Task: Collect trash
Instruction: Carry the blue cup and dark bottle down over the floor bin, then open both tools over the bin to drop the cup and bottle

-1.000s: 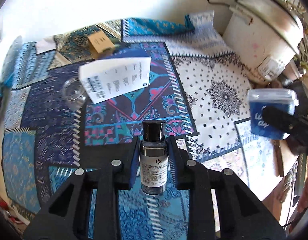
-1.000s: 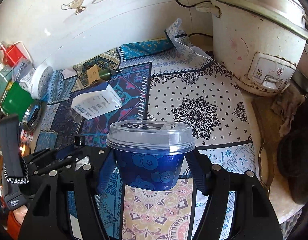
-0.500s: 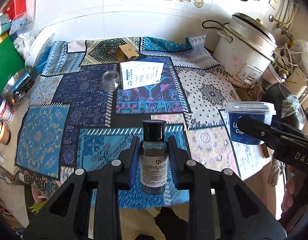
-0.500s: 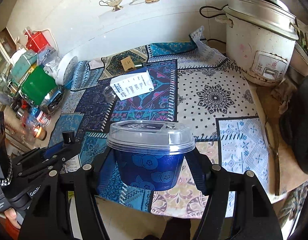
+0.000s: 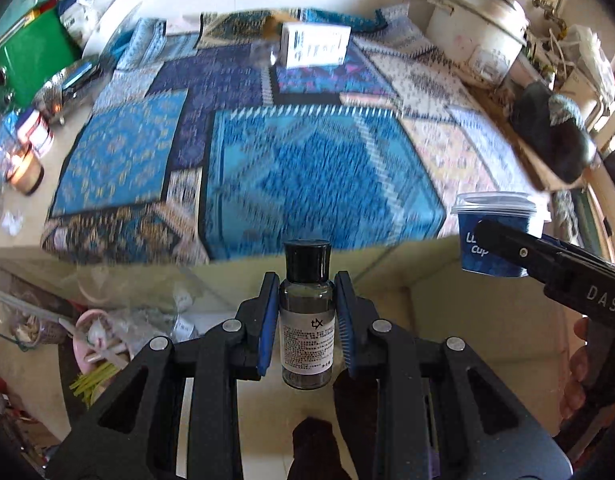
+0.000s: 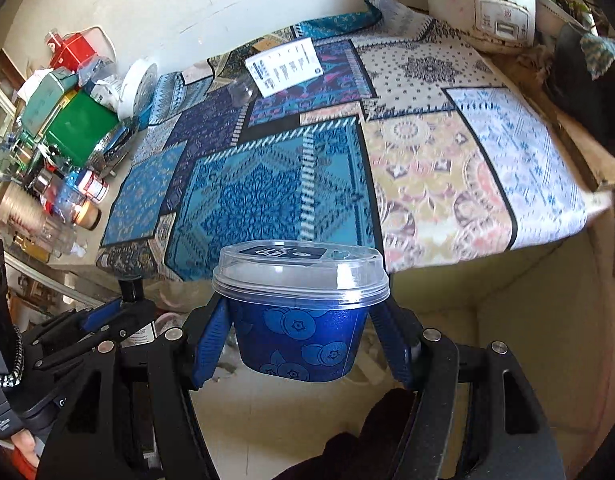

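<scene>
My left gripper [image 5: 306,322] is shut on a small glass bottle [image 5: 306,336] with a black cap and a white label, held upright over the floor in front of the table edge. My right gripper [image 6: 301,336] is shut on a blue blueberry cup [image 6: 299,340] with a clear plastic lid; the same cup [image 5: 497,236] shows at the right of the left wrist view. On the patterned tablecloth [image 6: 267,184] far back lie a white printed box [image 6: 285,66] and a clear plastic jar [image 6: 241,92]. The left gripper [image 6: 119,312] appears at lower left in the right wrist view.
A white rice cooker [image 6: 479,4] stands at the table's back right. Green and red tins, jars and a candle [image 6: 67,128] crowd the left side. Below the table edge at left sits a bag with rubbish and a pink bowl [image 5: 103,344]. Pale tiled floor [image 6: 507,320] lies below.
Both grippers have drawn back from over the table to beyond its front edge, each still holding its item. The box and jar now look far away.
</scene>
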Tool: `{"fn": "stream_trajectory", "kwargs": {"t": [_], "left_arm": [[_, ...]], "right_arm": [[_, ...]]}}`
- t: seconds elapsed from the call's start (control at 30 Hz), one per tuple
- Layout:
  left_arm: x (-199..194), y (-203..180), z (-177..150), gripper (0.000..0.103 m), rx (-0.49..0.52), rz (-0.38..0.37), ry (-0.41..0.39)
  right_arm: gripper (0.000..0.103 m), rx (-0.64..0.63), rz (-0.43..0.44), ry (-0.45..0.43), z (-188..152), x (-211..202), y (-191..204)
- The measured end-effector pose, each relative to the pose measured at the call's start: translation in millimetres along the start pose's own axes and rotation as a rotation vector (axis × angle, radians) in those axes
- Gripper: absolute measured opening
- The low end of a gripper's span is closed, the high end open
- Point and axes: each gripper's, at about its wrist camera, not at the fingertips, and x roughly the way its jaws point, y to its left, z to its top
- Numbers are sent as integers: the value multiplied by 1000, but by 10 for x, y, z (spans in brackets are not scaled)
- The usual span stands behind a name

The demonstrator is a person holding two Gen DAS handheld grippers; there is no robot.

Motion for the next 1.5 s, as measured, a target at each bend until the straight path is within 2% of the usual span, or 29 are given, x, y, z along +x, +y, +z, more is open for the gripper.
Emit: {"fn": "stream_trajectory", "kwargs": {"t": [0.2,0.3,0.57,0.87,1.17,1.33,1.5], "left_arm": [[380,51,-459,27,-19,-21,117],[702,38,-647,27,-36,-32,178],[1845,-31,-1208,27,-119,-33,291],[3327,18,-1844,27,-158,-20,338],[4860,162,-2485,27,-198,-66,398],[5392,232,-2750,27,-233,-113,426],[5630,302,-2903,27,-274,-130,439]], "right_arm": [[64,23,-9,86,-440,295,-99],[64,38,-24,131,-638,501,-250],[64,80,-71,262,-1204,1213,-883],[64,111,-62,338,-1781,2510,-1502],[64,118,-40,343,-2215,3748,-1796],[64,110,-21,372,-2345,4156,-1914],[64,100,3,409,-2460,4394,-1879]]}}
